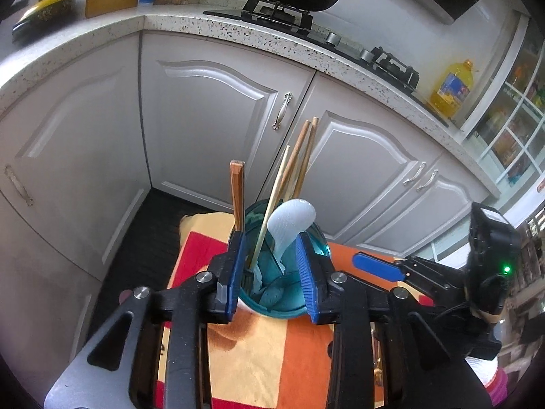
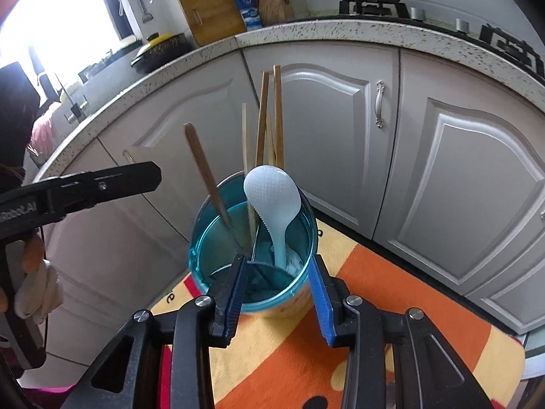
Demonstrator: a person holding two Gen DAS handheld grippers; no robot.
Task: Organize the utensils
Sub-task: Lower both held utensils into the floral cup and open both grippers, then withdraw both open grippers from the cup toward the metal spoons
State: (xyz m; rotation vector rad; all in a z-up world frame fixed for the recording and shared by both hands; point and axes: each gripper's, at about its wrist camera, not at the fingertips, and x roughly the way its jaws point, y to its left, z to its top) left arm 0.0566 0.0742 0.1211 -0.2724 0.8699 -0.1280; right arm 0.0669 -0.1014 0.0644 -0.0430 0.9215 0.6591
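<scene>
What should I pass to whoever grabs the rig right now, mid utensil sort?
Left gripper: jaws open, straddling the blue cup's rim, gripping nothing.
Right gripper: jaws open at the cup's near rim, also empty.
The cup stands on the orange patterned cloth. In it, upright or leaning: the pale rice paddle, the wooden chopsticks and a flat wooden utensil.
Done: every utensil in view is in the cup.
Left: no loose utensil shows on the cloth; check beyond these views, then back both grippers away without tipping the cup.

upright chopsticks (image 2: 262, 116) crowd holder (image 2: 204, 235) (cabinets behind)
</scene>
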